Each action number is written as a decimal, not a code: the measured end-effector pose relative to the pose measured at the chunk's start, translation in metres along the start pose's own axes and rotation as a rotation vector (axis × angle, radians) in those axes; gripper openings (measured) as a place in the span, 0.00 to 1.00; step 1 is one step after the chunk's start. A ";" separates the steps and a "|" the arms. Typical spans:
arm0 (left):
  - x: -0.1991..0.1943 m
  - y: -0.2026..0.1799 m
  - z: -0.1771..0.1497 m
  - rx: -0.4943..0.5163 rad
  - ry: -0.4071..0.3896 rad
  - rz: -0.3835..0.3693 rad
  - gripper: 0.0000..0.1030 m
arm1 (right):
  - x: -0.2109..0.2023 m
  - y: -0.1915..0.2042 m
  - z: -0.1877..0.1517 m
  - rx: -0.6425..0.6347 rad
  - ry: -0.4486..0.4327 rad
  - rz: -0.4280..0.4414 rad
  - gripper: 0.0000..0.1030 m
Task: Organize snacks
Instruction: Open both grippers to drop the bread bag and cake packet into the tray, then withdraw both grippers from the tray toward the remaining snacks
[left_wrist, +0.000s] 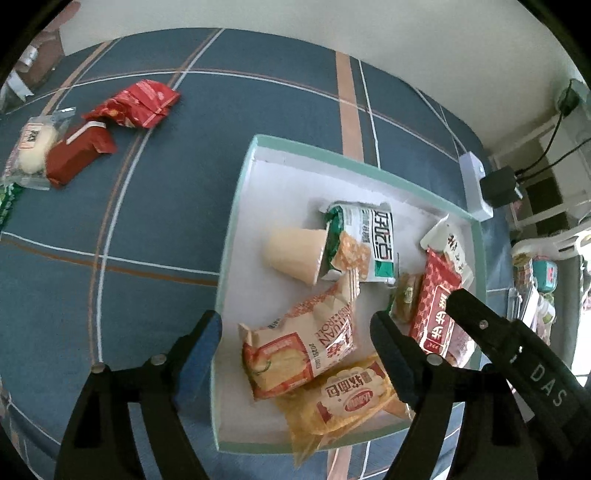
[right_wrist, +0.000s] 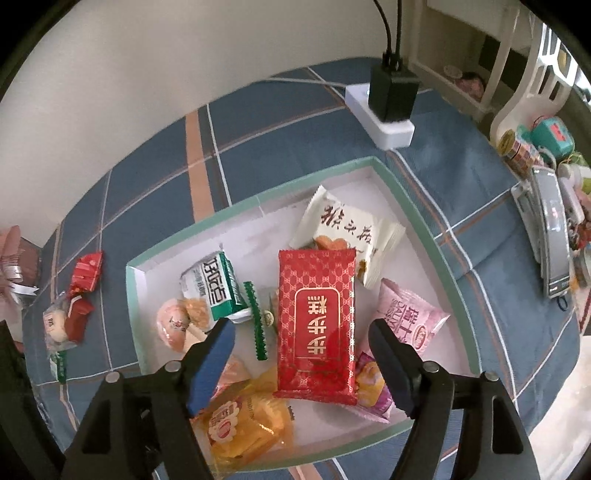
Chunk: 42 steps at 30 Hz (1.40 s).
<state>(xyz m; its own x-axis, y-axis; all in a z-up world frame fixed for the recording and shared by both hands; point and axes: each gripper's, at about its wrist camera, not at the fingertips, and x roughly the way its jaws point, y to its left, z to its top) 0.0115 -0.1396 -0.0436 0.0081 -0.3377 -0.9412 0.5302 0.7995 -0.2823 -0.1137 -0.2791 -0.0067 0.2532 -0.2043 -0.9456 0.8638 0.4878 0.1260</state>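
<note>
A white tray with a teal rim (left_wrist: 236, 206) (right_wrist: 417, 214) lies on the blue plaid cloth and holds several snack packets. My left gripper (left_wrist: 295, 325) stands open above an orange-white roll packet (left_wrist: 306, 347) and a yellow bread packet (left_wrist: 347, 402); its pads touch neither. A jelly cup (left_wrist: 291, 254) and a green-white packet (left_wrist: 369, 240) lie further in. My right gripper (right_wrist: 303, 328) is open above a flat red packet (right_wrist: 316, 325), pads clear of it. A pink packet (right_wrist: 410, 317) and a white packet (right_wrist: 347, 229) lie beside it.
Loose snacks lie on the cloth left of the tray: red packets (left_wrist: 136, 103) (left_wrist: 79, 155) and a clear-wrapped bun (left_wrist: 33, 151). A white power strip with a black charger (right_wrist: 391, 96) sits behind the tray. Small clutter and a phone (right_wrist: 554, 229) crowd the right edge.
</note>
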 end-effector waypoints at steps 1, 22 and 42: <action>-0.003 0.002 0.000 -0.009 -0.003 -0.003 0.81 | -0.003 0.000 0.000 -0.001 -0.009 -0.001 0.76; -0.060 0.062 0.001 -0.139 -0.176 0.126 0.93 | -0.026 0.028 -0.030 -0.091 -0.040 -0.023 0.76; -0.081 0.078 -0.023 -0.070 -0.221 0.253 0.94 | -0.034 0.054 -0.047 -0.181 -0.066 -0.043 0.83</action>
<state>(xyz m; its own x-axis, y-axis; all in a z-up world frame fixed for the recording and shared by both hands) 0.0330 -0.0386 0.0060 0.3197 -0.2177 -0.9222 0.4283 0.9014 -0.0643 -0.0966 -0.2058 0.0180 0.2509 -0.2804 -0.9265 0.7835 0.6210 0.0242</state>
